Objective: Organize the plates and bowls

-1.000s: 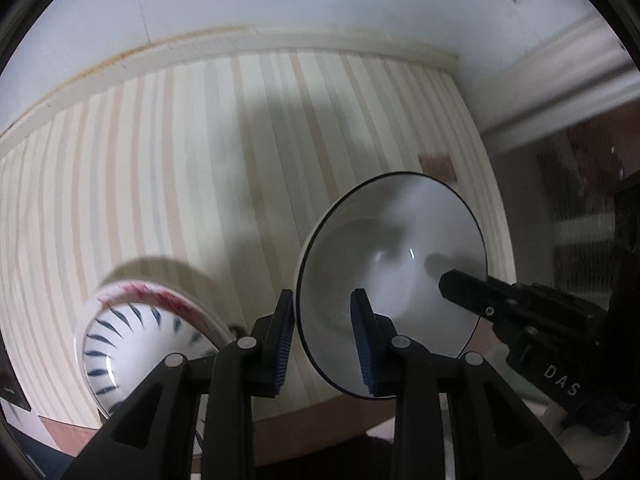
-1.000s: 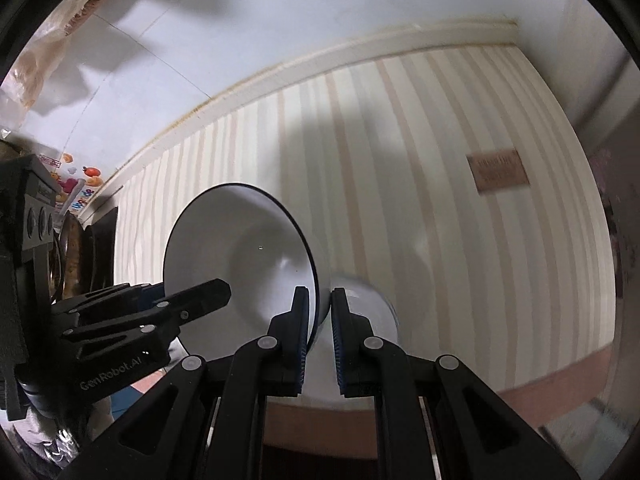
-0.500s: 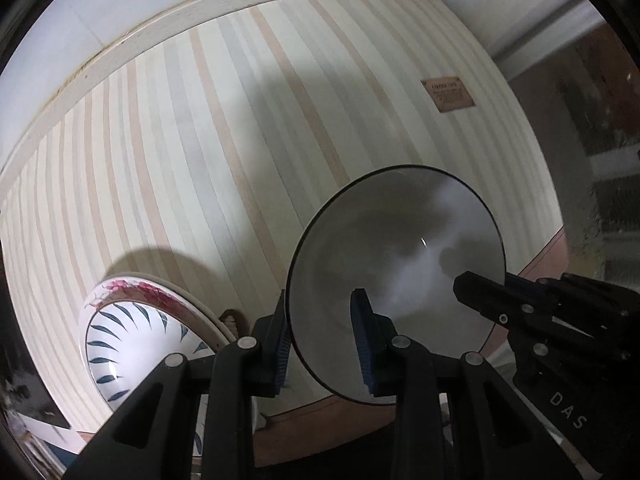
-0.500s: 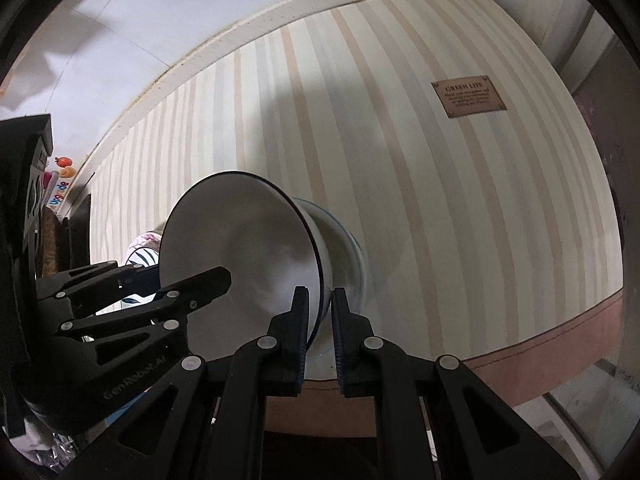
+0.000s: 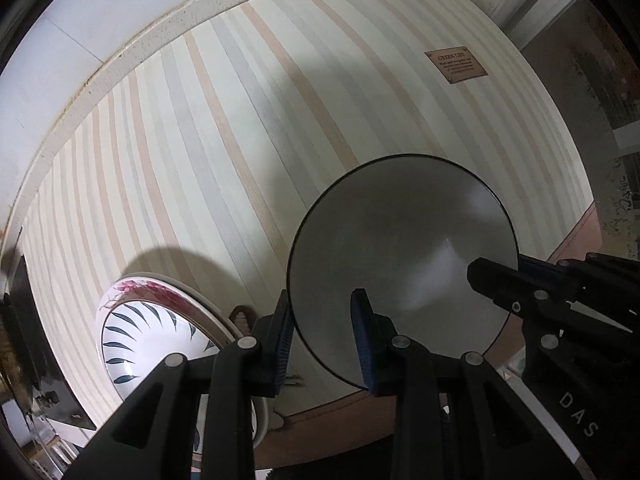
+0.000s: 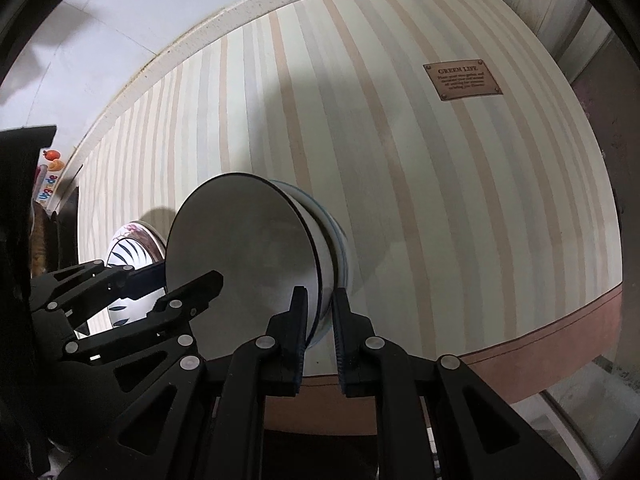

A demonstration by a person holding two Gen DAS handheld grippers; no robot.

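Observation:
A white bowl with a thin black rim [image 5: 400,256] [image 6: 244,248] is held above a striped table mat, its inside facing the cameras. My left gripper [image 5: 322,340] is shut on the bowl's near-left rim, one pad inside and one outside. My right gripper [image 6: 320,320] is shut on its right rim, and shows in the left wrist view [image 5: 520,280]. The bowl sits against a second white bowl with blue rings [image 6: 334,236] behind it. A plate with blue leaf marks and a pink flower [image 5: 152,320] [image 6: 128,248] lies at the left.
The striped mat [image 5: 240,120] covers the table up to a cream border by the white wall. A brown label [image 5: 456,67] [image 6: 462,80] is sewn on the mat at the far right. The mat's brown front edge [image 6: 540,340] runs near the grippers. Dark clutter [image 5: 24,340] sits at the left edge.
Both grippers have lowered and tilted the bowl toward the mat; more of the table is in view. The bowl with blue rings has come into sight behind it.

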